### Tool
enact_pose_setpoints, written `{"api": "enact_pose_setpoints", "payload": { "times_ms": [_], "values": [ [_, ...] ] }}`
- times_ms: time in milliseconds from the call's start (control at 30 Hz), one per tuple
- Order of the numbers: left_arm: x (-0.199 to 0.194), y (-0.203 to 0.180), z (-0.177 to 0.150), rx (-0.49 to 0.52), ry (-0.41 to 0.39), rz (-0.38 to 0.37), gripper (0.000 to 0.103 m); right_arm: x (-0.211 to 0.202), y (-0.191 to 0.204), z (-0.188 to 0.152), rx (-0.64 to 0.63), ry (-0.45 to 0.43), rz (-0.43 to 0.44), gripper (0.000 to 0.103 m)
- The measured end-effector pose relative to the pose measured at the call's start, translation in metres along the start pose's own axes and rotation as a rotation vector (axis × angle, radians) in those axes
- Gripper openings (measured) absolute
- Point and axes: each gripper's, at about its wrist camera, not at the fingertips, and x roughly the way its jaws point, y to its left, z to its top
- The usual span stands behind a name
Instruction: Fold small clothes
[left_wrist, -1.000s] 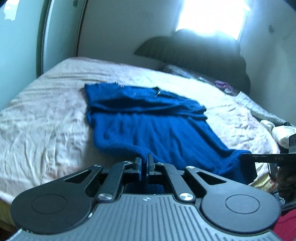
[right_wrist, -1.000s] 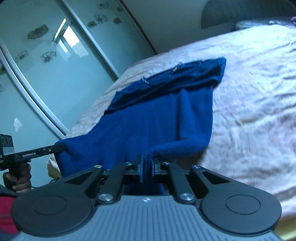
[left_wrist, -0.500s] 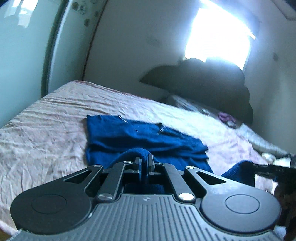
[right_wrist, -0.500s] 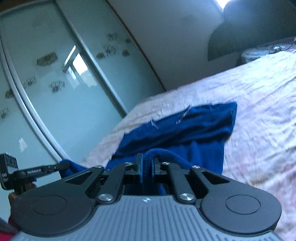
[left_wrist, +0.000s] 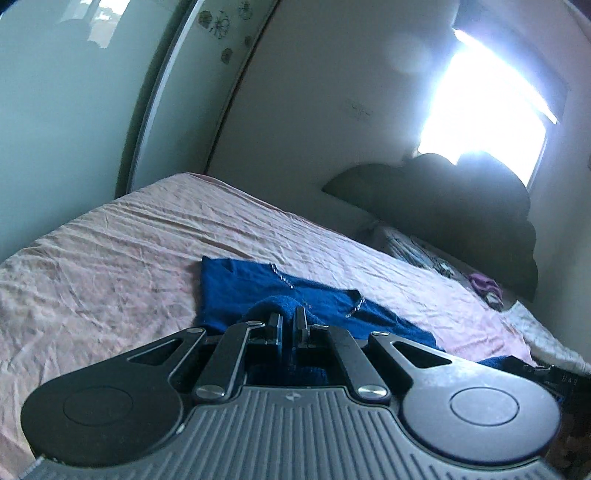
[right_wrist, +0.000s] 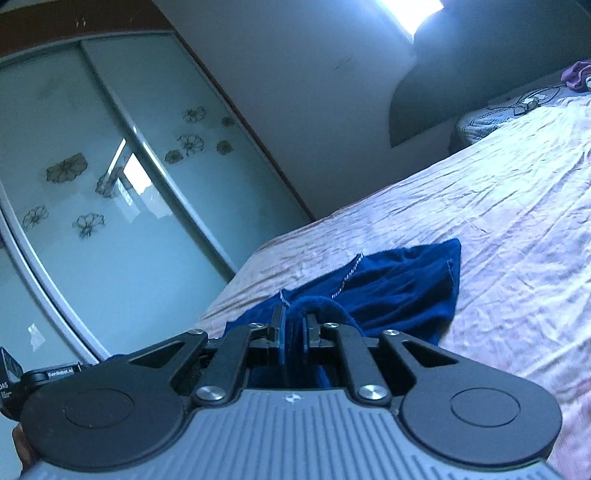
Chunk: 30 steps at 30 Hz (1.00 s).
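Observation:
A dark blue garment (left_wrist: 255, 286) lies on the pink bed sheet (left_wrist: 110, 258), its far part flat with small shiny trim. My left gripper (left_wrist: 290, 319) is shut on a raised fold of its near edge. In the right wrist view the same blue garment (right_wrist: 399, 291) spreads ahead, and my right gripper (right_wrist: 295, 321) is shut on another bunched part of the near edge. Both held corners are lifted above the sheet and carried over the flat part. The other gripper's tip shows at each view's edge.
Frosted sliding wardrobe doors (right_wrist: 110, 206) with flower prints line the left side of the bed. A dark headboard (left_wrist: 461, 206) and a patterned pillow (left_wrist: 417, 254) sit at the far end under a bright window (left_wrist: 484, 107). A purple item (left_wrist: 484, 284) lies by the pillow.
Both grippers rose and moved forward over the bed, carrying the garment's near edge toward its far part. Less of the blue cloth now shows flat ahead of the fingers.

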Motion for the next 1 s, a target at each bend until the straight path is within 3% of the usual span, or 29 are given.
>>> {"api": "enact_pose_setpoints", "payload": {
  "times_ms": [500,1000],
  "values": [
    [0.057,-0.008,0.045,0.038,-0.048,0.058,0.003,0.06,-0.02,0.035,0.034,-0.073,-0.034,0.009],
    [0.154,-0.018,0.07,0.18,0.063,0.125,0.004,0.135,-0.049,0.061,0.047,-0.06,-0.12,0.009]
  ]
}}
